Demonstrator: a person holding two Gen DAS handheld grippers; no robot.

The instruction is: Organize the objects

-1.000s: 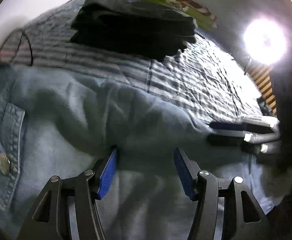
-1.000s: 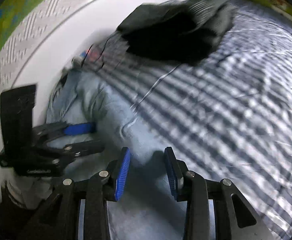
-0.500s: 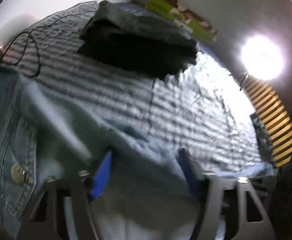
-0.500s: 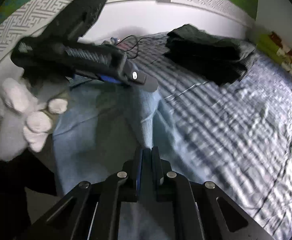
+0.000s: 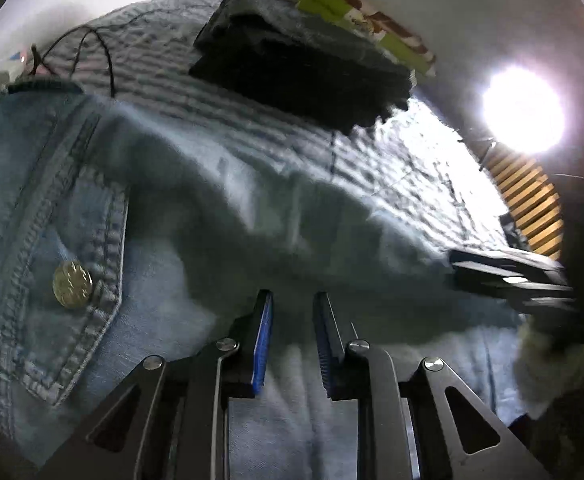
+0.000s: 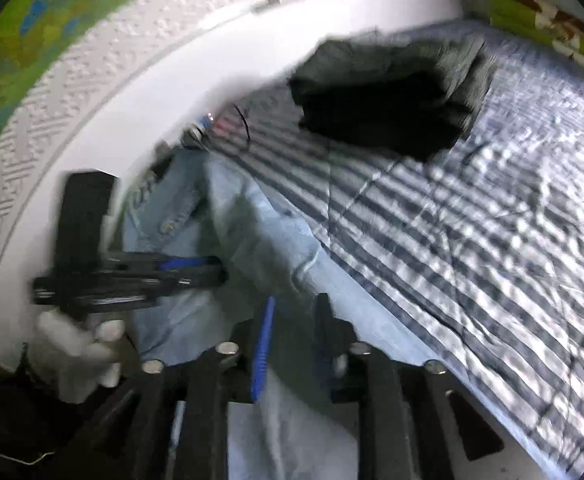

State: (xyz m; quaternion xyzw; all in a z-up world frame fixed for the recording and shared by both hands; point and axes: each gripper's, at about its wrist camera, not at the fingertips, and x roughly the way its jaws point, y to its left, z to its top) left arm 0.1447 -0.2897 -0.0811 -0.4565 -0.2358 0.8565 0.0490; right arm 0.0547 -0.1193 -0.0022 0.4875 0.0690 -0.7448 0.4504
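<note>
Here, at the far left of the left wrist view, a light blue denim garment (image 5: 139,208) lies spread across the near half of a bed covered in a grey striped quilt (image 5: 404,160); its stitched pocket and a brass button (image 5: 72,284) sit at the left, and a rumpled fold of it runs rightward. A thin black cable (image 5: 103,52) loops over the quilt at the far left. In the near middle the left gripper (image 5: 292,320) points down at the denim, its blue-padded jaws closing with a narrow gap between them; a ridge of the cloth rises into that gap, though whether the pads already press it cannot be told. Far beyond, a folded dark garment (image 5: 304,60) rests on the quilt. To the right, the right gripper (image 5: 508,276) reaches in over the denim's edge, and a bright lamp (image 5: 522,110) glares above it.

In the right wrist view, a white-gloved hand (image 6: 75,352) holds the left gripper at the left. The right gripper's jaws are opening, slightly apart, with denim bunched between them; the picture is blurred, so contact is unclear
</note>
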